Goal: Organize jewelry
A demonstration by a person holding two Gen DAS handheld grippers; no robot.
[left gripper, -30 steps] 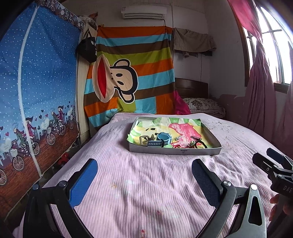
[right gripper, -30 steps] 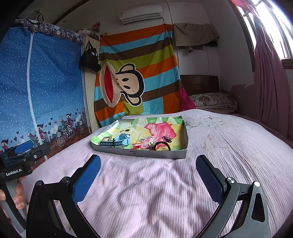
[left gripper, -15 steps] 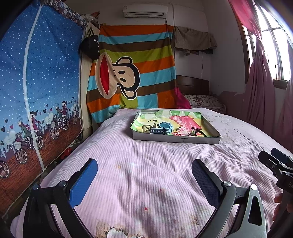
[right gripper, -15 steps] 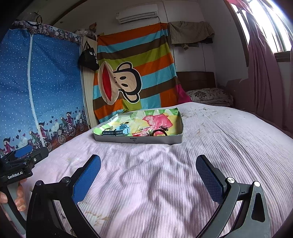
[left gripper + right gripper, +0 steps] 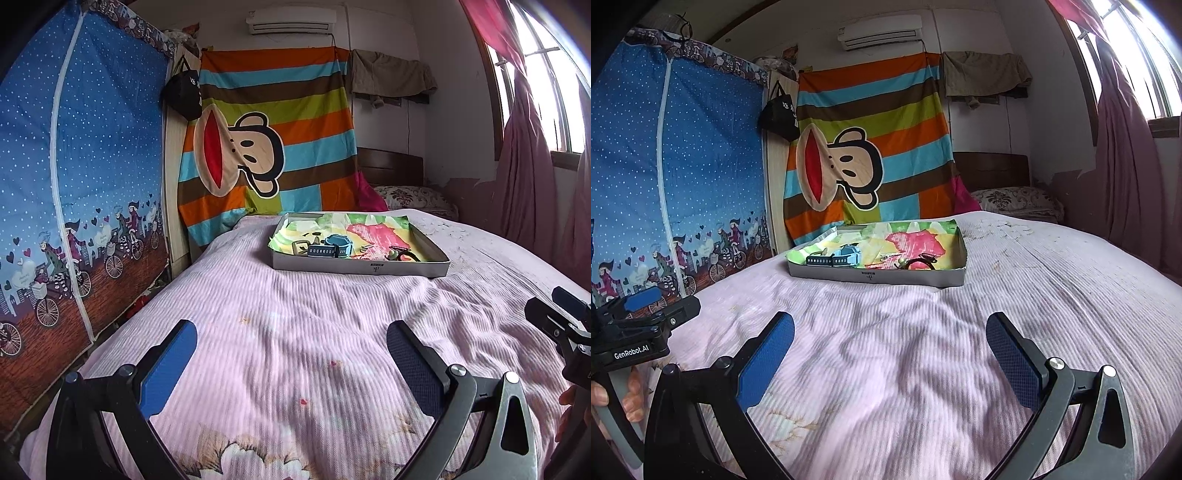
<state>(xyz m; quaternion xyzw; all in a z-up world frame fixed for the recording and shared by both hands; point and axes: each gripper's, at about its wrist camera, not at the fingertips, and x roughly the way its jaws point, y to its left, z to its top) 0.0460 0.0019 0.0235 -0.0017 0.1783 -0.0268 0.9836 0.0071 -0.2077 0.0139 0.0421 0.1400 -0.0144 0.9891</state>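
Both grippers, left (image 5: 291, 354) and right (image 5: 890, 347), are hanging released over the pink bedspread (image 5: 295, 314), grasping nothing. The tray (image 5: 358, 266) is sitting well ahead mid-bed, holding a watch (image 5: 327, 250) and small jewelry (image 5: 399, 254); open bedspread is lying between, the bed's left edge dropping off nearby.

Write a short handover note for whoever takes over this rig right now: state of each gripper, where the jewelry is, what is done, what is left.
Left gripper: open, empty, above the bedspread.
Right gripper: open, empty, also above the bedspread.
Tray sits further up the bed, beyond both grippers. In it: a blue watch at the left, a black ring-shaped piece and small bits towards the right; too small to name.
Done: nothing visibly sorted.
Left: reach the tray and organize the pieces.
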